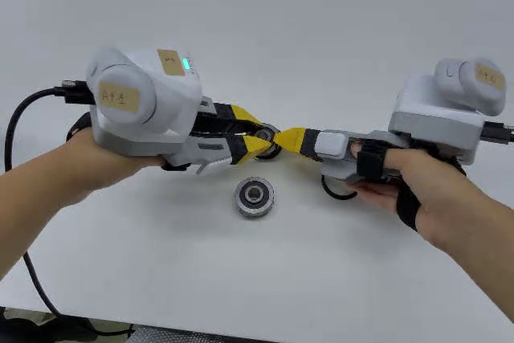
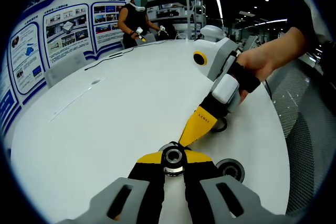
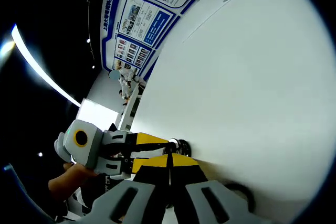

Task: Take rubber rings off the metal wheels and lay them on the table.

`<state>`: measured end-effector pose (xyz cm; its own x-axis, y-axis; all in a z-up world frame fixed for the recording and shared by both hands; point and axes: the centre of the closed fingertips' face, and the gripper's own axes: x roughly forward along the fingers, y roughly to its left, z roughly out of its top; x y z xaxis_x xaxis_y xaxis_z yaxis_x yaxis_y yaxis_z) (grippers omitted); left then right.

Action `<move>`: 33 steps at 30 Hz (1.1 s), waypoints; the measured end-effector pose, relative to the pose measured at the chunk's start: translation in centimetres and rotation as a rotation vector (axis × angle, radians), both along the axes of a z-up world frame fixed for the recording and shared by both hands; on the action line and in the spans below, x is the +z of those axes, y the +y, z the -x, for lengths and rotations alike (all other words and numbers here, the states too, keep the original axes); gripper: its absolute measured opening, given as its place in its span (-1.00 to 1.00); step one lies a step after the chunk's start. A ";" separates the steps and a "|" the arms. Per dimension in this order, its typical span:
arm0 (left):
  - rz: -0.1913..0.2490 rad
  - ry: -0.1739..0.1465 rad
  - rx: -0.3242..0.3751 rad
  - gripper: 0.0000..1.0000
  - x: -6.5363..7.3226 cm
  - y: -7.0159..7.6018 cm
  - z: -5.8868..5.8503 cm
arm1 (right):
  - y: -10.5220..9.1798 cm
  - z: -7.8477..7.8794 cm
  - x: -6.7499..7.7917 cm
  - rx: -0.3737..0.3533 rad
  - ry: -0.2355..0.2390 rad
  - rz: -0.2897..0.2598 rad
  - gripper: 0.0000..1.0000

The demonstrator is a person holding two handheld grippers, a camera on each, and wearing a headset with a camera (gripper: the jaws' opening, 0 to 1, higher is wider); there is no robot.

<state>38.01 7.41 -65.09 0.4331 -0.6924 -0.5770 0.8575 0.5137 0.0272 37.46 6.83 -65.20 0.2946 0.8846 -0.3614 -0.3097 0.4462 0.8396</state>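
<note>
Left gripper [image 1: 255, 144]: jaws were clamped on a small round metal wheel [image 2: 174, 158]. Right gripper [image 3: 169, 162]: jaws were pressed together at that wheel's rim, catch impossible to tell. Second matching wheel [image 1: 254, 196] and loose black rubber ring [image 1: 337, 190] lay near it on white table [image 1: 321, 38]

White table [image 1: 337, 30], white-and-grey left gripper [image 1: 261, 142] and right gripper [image 1: 283, 140] with yellow-and-black jaws, tan labels [image 1: 119, 97], green light [image 1: 186, 63], silver metal wheel [image 1: 254, 196] ringed in black rubber, loose black ring [image 1: 337, 191], black cable [image 1: 16, 130], black hand strap [image 1: 371, 160].
</note>
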 end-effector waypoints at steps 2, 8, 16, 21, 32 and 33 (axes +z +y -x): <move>0.001 0.000 0.001 -0.75 0.0 0.0 0.0 | 0.1 0.0 0.0 0.003 -0.003 0.003 -0.99; 0.003 0.001 0.003 -0.75 0.0 0.0 0.0 | 0.1 0.0 0.0 0.006 -0.007 0.005 -0.99; 0.005 0.001 0.005 -0.75 0.0 0.0 0.0 | 0.3 -0.1 0.0 0.010 -0.017 0.004 -0.99; 0.005 0.001 0.005 -0.75 0.0 0.0 0.0 | 0.4 -0.1 0.2 0.009 -0.035 -0.006 -0.99; 0.008 -0.002 0.008 -0.75 0.0 0.0 0.0 | 0.5 0.0 0.4 0.024 -0.064 -0.019 -0.99; 0.009 -0.002 0.009 -0.75 0.0 0.0 0.0 | 0.5 0.0 0.4 0.026 -0.068 -0.021 -0.99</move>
